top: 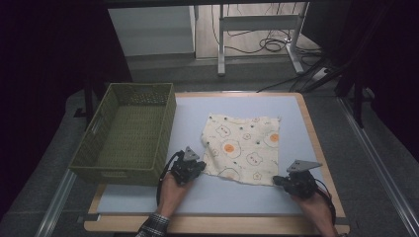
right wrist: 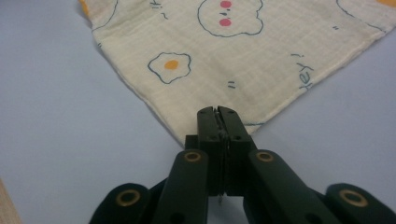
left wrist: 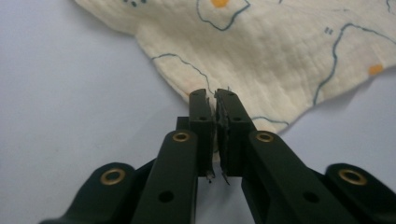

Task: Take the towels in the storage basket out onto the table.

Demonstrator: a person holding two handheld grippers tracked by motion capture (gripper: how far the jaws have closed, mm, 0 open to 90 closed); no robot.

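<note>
A cream printed cloth point(top: 243, 148) lies flat on the pale blue desk point(top: 306, 143), right of centre, with a green woven basket point(top: 129, 133) well apart on the left side.

Left tongs point(top: 197, 167) are clamped on the cloth's near-left corner; in the left gripper view the tongs point(left wrist: 214, 100) stand closed with the hem caught between the jaws. Right tongs point(top: 277, 180) are closed on the near-right corner, and the right gripper view shows the tongs point(right wrist: 218, 114) pinching the very tip of that corner.

Risk, as judged: both grips sit at the extreme edge of thin fabric — a lift or pull at uneven speed could slip one corner free, most likely the right, where little cloth is caught. A one-sided lift would drag the cloth into a bunch or skew any fold.

Orientation: the cloth is roughly square, with no marked long axis. It sits slightly turned on the desk — its near edge runs left to right, slanting nearer at the right.
</note>
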